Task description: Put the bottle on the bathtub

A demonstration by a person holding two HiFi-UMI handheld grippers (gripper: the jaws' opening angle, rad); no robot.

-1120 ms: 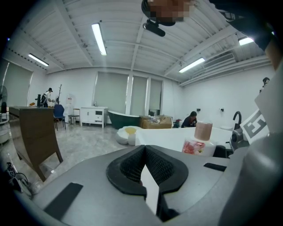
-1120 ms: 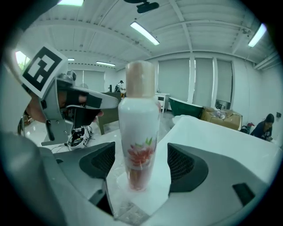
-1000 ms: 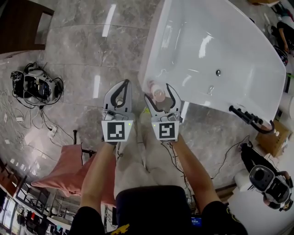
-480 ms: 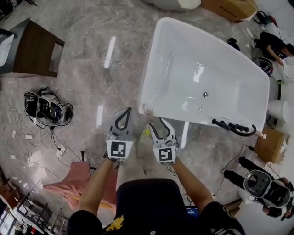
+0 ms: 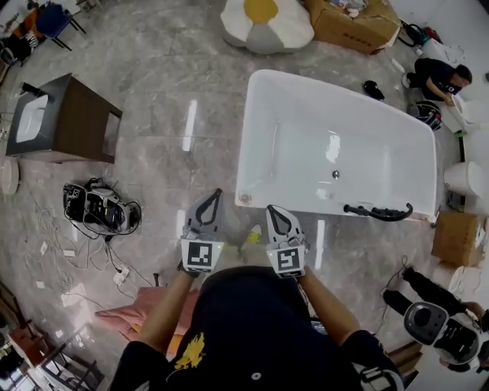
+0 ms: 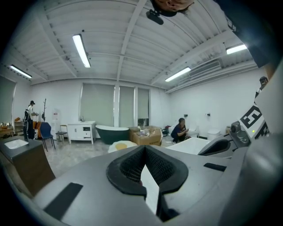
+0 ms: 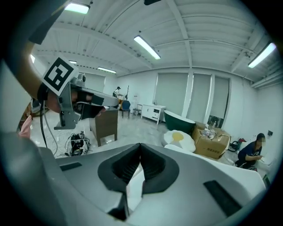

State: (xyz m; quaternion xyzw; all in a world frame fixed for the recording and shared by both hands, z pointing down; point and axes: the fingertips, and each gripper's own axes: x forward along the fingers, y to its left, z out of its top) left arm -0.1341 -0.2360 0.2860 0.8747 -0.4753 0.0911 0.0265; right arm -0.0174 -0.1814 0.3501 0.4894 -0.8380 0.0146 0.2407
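Observation:
The white bathtub (image 5: 306,114) fills the upper right of the head view. A small pale bottle (image 5: 244,198) stands on the tub's near left corner rim, too small to show detail. My left gripper (image 5: 217,193) hangs over the floor just left of that corner, jaws shut and empty. My right gripper (image 5: 270,208) is a little below and right of the bottle, apart from it, also shut on nothing. In the left gripper view the left gripper (image 6: 145,148) points across the room. In the right gripper view the right gripper (image 7: 139,145) does the same.
A black faucet bar (image 5: 378,211) lies along the tub's near rim. On the grey marble floor are a brown sink cabinet (image 5: 65,118), a tangle of cables and gear (image 5: 99,208), a pink cloth (image 5: 130,321), an egg-shaped cushion (image 5: 263,23), cardboard boxes (image 5: 351,23) and a crouching person (image 5: 439,76).
The right gripper, earlier open around the bottle at the tub corner, has drawn back and shut. The bottle stays on the rim. The view has pulled back from the tub.

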